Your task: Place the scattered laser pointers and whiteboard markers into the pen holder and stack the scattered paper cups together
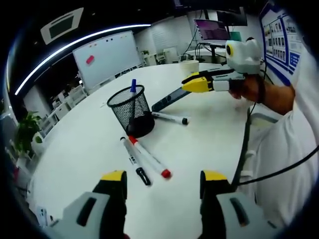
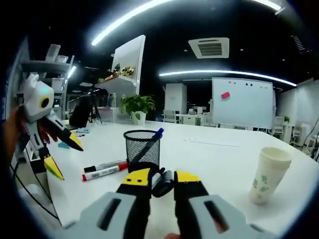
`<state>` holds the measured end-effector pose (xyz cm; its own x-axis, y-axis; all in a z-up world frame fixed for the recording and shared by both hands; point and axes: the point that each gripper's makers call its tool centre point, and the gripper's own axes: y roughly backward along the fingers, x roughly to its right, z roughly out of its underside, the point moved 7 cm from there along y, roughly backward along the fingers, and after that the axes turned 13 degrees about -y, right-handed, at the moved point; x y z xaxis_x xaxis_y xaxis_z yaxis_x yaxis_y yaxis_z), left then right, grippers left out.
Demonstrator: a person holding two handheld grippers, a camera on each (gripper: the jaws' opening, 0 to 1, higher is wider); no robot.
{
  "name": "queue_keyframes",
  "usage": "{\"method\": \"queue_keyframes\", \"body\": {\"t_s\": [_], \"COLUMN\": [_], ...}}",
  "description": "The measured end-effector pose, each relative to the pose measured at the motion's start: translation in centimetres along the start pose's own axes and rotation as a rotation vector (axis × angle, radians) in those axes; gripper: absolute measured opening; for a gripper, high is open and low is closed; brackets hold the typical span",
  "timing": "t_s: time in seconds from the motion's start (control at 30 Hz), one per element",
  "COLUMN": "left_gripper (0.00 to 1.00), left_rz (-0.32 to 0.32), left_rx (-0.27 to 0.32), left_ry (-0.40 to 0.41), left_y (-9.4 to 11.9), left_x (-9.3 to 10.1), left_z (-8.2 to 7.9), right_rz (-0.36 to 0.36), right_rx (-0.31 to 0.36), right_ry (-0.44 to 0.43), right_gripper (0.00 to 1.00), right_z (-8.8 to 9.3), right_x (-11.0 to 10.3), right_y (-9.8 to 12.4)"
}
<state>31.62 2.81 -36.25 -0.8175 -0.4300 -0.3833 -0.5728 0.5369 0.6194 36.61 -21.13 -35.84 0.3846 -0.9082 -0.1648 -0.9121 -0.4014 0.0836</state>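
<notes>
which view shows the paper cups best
The right gripper view: the stacked paper cups stand whole and close on the white table, green print visible. In the left gripper view a paper cup is small and far away beyond the mesh pen holder, partly hidden by the right tool.

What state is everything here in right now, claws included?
Left claw: open, empty.
Right claw: shut on a dark pen.
Holder: upright, blue pen inside.
Red marker: capped, lying flat.
Black marker: capped, lying flat.
Third marker: lying flat by the holder.
Cups: stacked, upright.
</notes>
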Motion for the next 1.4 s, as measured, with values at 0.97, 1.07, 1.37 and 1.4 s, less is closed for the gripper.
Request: {"method": "queue_keyframes", "body": {"t_s": [0.97,1.07,1.37,1.4], "left_gripper": [0.60,0.60,0.60,0.60], "left_rz": [0.006,0.006,0.003,0.003], "left_rx": [0.001,0.004,0.001,0.002], "left_ry": [0.003,0.004,0.008,0.008], "left_y": [0.0,0.0,0.0,0.0], "left_x": [0.1,0.0,0.0,0.0], "left_z": [0.0,0.0,0.2,0.2], "right_rz": [-0.007,-0.004,-0.019,-0.019], "right_rx": [0.077,0.080,0.076,0.079], "right_ry": [0.030,0.028,0.031,0.032], "right_gripper": [0.16,0.16,0.16,0.16], "right_z": [-2.4,-2.6,-3.1,-3.2], "right_x": [-0.2,-0.1,-0.4,-0.4], "right_y": [0.2,0.3,0.2,0.2]}}
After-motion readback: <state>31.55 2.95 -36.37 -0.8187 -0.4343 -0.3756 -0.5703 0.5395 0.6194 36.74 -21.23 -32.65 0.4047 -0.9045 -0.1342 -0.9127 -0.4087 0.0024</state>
